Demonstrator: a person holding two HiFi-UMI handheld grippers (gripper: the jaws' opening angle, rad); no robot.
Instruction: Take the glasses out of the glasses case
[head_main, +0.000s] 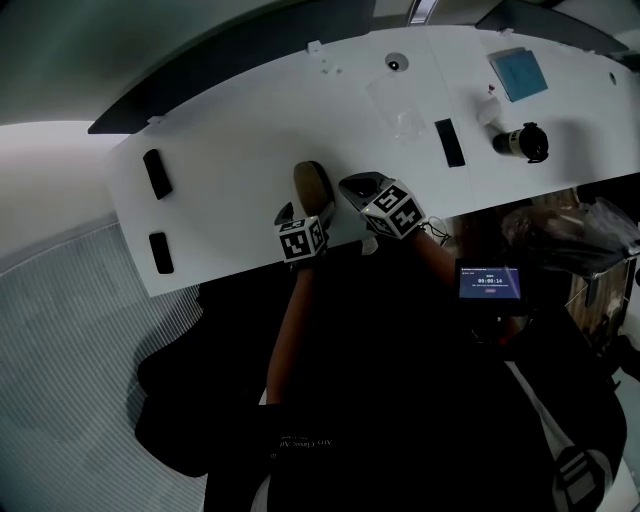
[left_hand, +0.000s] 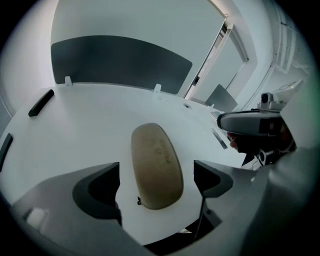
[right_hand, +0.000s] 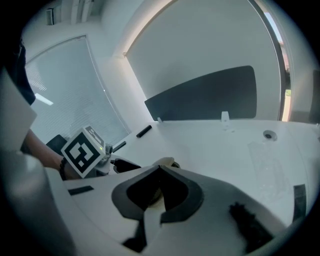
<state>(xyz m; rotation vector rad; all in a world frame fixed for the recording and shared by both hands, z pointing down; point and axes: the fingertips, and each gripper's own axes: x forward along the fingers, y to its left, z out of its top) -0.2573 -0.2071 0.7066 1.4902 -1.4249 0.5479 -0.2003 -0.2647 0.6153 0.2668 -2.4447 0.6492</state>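
Observation:
A tan oval glasses case (head_main: 313, 183) lies closed on the white table (head_main: 240, 190), near its front edge. My left gripper (head_main: 309, 208) is open and straddles the near end of the case (left_hand: 156, 165), with a gap of bare table between the case and each of its fingers (left_hand: 97, 190). My right gripper (head_main: 358, 186) is shut and empty, just right of the case. In the right gripper view its closed tips (right_hand: 160, 168) hide most of the case (right_hand: 166, 161). No glasses are visible.
Two black slabs (head_main: 157, 173) (head_main: 160, 252) lie at the table's left. A black strip (head_main: 450, 142), a clear sheet (head_main: 396, 106), a blue pad (head_main: 518, 73) and a black-capped cylinder (head_main: 520, 142) sit at the right. A small lit screen (head_main: 488, 282) is below the table edge.

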